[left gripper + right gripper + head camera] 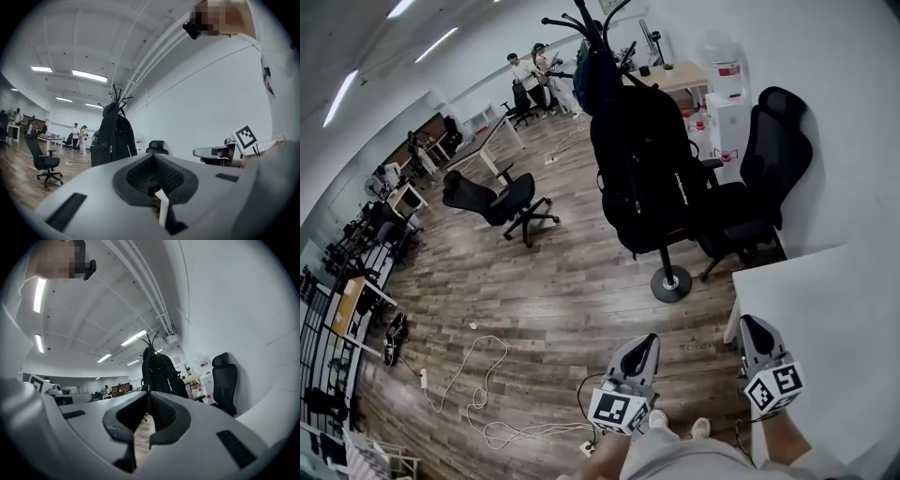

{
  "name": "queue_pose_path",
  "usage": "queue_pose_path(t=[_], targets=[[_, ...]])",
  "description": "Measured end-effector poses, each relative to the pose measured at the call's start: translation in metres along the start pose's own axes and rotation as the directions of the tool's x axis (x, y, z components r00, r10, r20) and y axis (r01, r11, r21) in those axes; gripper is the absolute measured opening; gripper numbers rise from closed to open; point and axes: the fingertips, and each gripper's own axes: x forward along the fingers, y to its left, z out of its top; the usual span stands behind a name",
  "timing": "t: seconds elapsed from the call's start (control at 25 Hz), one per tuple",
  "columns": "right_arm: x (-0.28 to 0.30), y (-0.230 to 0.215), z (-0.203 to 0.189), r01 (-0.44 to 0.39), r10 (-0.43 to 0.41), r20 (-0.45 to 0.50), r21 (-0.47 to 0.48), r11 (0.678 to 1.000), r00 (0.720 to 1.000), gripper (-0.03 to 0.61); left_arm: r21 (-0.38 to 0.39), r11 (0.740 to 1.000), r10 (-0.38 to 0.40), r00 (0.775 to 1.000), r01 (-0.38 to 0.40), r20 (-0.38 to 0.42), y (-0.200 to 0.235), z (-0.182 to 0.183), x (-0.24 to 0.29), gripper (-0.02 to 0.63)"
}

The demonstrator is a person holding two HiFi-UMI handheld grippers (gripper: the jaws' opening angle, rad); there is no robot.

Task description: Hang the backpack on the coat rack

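Observation:
A black backpack (647,178) hangs upright on the black coat rack (670,284), its top up among the hooks. Both grippers are held low near the person's legs, well short of the rack and pointing toward it. My left gripper (650,339) is shut with nothing in it, and so is my right gripper (751,322). In the left gripper view the backpack (112,138) shows beyond the closed jaw tips (152,156), with the right gripper's marker cube (245,137) off to the right. The right gripper view shows the backpack (161,376) just above its closed tips (149,393).
A black office chair (769,178) stands right behind the rack against the wall. Another chair (502,202) sits further left on the wood floor. A white table corner (825,319) is at my right. Cables (478,384) lie on the floor at left. People (534,70) stand at the far end.

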Motion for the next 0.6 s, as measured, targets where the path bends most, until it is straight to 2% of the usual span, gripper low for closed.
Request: queue_pose_path(t=[0.32, 0.6], targets=[[-0.007, 0.003, -0.003, 0.022, -0.022, -0.005, 0.000, 1.000, 1.000, 0.026, 0.005, 0.999, -0.037, 0.999, 0.037, 0.009, -0.004, 0.004, -0.006, 0.008], [-0.002, 0.031, -0.008, 0.023, -0.023, -0.005, -0.001, 1.000, 1.000, 0.015, 0.003, 0.998, -0.068, 0.997, 0.068, 0.032, 0.009, 0.005, -0.022, 0.008]])
